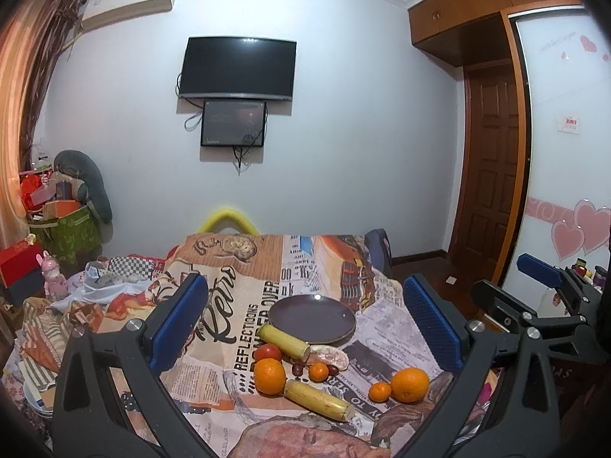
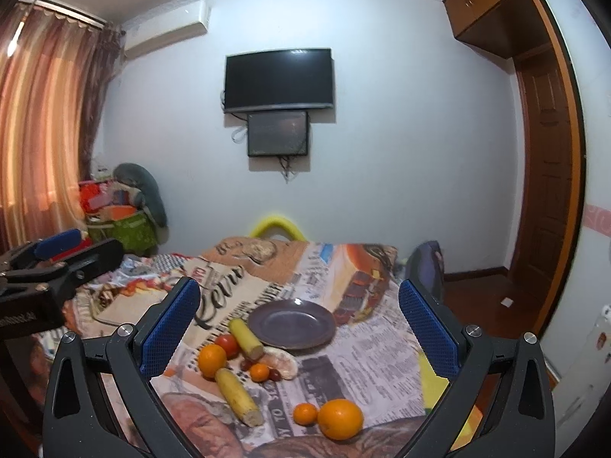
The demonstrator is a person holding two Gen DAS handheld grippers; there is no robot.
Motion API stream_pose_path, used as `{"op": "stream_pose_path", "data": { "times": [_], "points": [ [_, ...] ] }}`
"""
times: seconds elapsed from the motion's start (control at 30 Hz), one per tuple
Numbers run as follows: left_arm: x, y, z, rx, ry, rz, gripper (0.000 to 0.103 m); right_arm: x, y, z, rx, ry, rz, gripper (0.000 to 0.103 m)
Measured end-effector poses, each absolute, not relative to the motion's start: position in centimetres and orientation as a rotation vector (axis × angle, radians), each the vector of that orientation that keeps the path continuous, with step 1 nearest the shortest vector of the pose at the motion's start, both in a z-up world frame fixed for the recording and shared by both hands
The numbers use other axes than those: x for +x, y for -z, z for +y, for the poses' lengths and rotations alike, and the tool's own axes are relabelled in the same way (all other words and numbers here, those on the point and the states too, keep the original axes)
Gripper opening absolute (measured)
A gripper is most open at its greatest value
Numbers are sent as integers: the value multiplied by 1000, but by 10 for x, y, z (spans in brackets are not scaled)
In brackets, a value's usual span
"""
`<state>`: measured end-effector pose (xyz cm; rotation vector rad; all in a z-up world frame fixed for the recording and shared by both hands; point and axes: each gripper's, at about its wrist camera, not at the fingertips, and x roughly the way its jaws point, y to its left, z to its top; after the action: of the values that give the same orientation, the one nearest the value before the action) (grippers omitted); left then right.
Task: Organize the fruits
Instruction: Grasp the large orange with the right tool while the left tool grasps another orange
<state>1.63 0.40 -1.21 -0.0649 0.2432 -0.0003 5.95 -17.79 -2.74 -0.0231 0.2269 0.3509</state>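
A dark purple plate [image 1: 312, 317] [image 2: 292, 324] sits empty on the newspaper-print tablecloth [image 1: 385, 316]. In front of it lie two yellow banana pieces [image 1: 320, 400] [image 2: 238, 396], two oranges [image 1: 409, 384] [image 2: 340, 418], two small mandarins [image 1: 380, 391] [image 2: 305, 413], a tomato [image 1: 267, 352] [image 2: 228, 344], a peeled citrus piece [image 1: 330, 357] [image 2: 280, 364] and dark red grapes [image 1: 298, 369]. My left gripper [image 1: 305, 324] is open and empty, above and short of the fruit. My right gripper [image 2: 298, 324] is open and empty too; it shows at the right of the left wrist view [image 1: 538, 278].
A chair back [image 2: 425, 263] stands at the table's far right. Piled boxes and bags [image 1: 57, 221] sit in the left corner. A wooden door [image 1: 492, 175] and wardrobe are on the right. Cloth clutter [image 1: 107, 286] lies at the table's left.
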Motion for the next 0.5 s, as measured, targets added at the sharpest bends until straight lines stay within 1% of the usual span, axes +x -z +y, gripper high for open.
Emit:
{"op": "stream_pose_path", "data": {
  "times": [0.2, 0.27, 0.3, 0.37, 0.4, 0.43, 0.5],
  "points": [
    [42, 33, 20, -91, -21, 326, 103, 86, 55, -191, -31, -317, 343, 103],
    [54, 44, 27, -95, -30, 371, 101, 95, 66, -194, -37, -304, 388, 103],
    [59, 49, 29, -92, -36, 390, 100, 103, 77, -197, -43, -294, 423, 103],
    [70, 61, 33, -83, -42, 433, 93, 109, 88, -200, -49, -289, 466, 102],
    [77, 68, 36, -81, -44, 462, 88, 113, 93, -201, -57, -287, 496, 100],
    [82, 73, 39, -82, -44, 484, 86, 116, 98, -201, -64, -284, 517, 99],
    [92, 86, 45, -89, -47, 531, 86, 123, 112, -202, -80, -289, 568, 93]
  ]
}}
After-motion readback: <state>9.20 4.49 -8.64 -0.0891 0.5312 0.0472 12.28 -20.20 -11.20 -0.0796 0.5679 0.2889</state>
